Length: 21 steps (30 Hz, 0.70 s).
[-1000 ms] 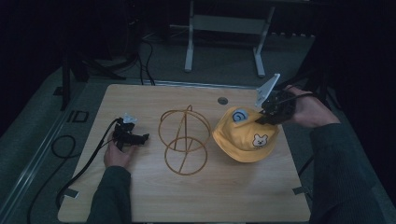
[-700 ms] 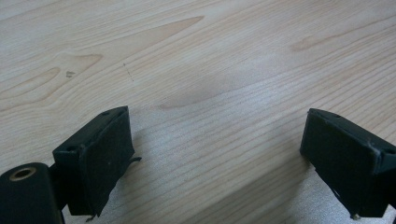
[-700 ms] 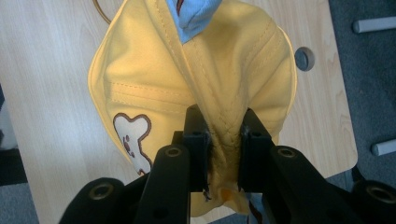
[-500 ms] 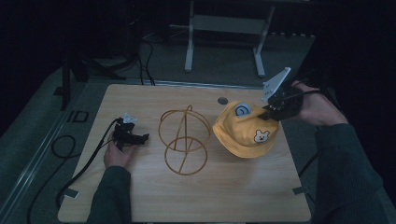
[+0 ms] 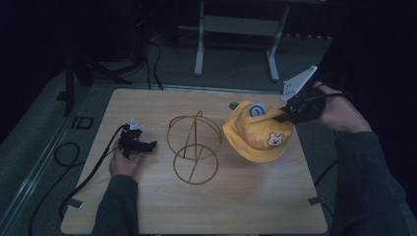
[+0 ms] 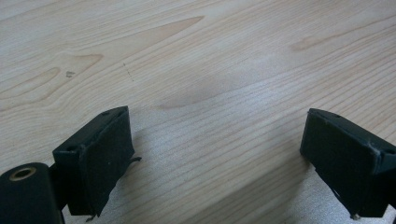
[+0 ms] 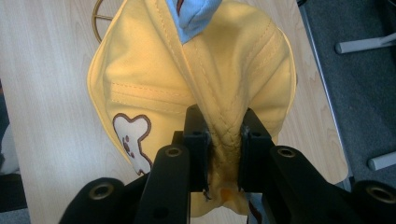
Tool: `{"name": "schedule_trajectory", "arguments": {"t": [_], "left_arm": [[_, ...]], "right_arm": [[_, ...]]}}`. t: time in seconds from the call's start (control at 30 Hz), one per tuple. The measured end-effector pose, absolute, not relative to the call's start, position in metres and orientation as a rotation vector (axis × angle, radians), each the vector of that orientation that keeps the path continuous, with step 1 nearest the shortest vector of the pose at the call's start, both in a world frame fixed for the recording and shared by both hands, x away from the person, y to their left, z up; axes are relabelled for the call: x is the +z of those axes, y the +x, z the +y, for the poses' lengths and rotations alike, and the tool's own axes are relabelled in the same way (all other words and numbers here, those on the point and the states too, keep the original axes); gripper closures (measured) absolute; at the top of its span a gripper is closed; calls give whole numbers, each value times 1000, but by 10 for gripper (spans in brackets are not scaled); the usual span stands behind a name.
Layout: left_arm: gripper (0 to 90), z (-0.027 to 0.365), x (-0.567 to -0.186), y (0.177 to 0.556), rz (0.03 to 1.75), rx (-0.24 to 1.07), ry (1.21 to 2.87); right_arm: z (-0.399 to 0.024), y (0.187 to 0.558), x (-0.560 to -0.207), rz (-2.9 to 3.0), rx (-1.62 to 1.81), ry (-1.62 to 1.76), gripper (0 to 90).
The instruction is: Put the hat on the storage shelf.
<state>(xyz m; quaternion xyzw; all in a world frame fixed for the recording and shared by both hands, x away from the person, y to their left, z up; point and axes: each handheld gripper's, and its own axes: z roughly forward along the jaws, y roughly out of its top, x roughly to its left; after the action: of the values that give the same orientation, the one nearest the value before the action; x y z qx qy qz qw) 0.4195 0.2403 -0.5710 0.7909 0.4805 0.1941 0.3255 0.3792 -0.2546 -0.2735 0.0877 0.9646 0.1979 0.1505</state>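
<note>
My right gripper (image 7: 218, 140) is pinched tight on the yellow hat (image 5: 255, 132); left gripper (image 6: 224, 154) sits wide open, empty. I'd lift high, then drop it centred over the wire stand (image 5: 193, 147).

Table (image 5: 246, 206): bearing everything.
Wire stand (image 5: 194, 147): standing mid-table.
Hat (image 5: 255, 132): hanging right of stand, in right gripper (image 5: 285, 115).
Left gripper (image 5: 142, 145): resting left of stand.

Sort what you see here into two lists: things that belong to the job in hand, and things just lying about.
In the job:
- yellow hat, pinched in the right gripper
- wire stand, likely where the hat goes

Lying about:
- left gripper, open, idle over the table
- metal frame on the floor behind the table
</note>
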Motion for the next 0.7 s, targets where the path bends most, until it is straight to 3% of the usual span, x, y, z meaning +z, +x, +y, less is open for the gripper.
{"name": "schedule_trajectory", "arguments": {"t": [0.7], "left_arm": [[91, 240, -571, 420, 1260, 509, 2073]], "right_arm": [[-257, 376, -262, 2707, 731, 238, 773]]}}
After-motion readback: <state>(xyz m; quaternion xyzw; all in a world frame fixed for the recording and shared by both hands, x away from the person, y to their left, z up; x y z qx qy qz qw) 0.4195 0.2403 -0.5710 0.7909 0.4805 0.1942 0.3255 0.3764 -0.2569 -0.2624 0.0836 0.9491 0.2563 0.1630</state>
